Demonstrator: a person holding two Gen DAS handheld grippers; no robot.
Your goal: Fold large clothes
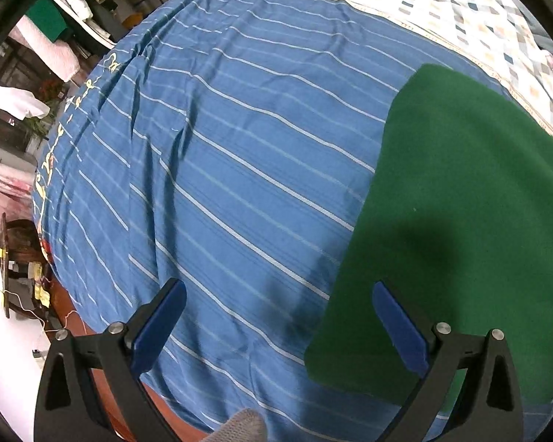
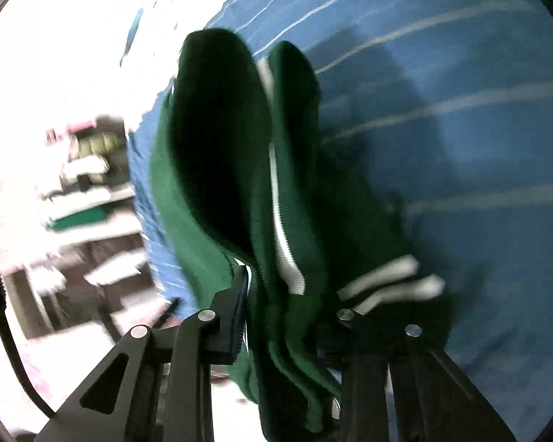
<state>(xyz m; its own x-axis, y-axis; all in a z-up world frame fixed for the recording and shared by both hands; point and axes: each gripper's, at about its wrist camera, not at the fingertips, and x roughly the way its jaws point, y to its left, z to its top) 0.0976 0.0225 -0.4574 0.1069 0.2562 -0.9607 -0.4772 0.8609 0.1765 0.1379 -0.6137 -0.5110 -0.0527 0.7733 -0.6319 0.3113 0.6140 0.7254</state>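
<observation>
Striped bedspread (image 1: 239, 147); left tool (image 1: 278, 316) spread empty, right tool (image 2: 276, 294) clamps green garment (image 2: 217, 140)

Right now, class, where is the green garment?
In the left wrist view the green garment lies flat on the right side of the blue striped bedsheet; in the right wrist view a bunched part sits clamped in the right tool.

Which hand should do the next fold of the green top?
Probably the right gripper: it is already shut on the green garment. The left gripper hangs open above the striped sheet, holding nothing.
</observation>
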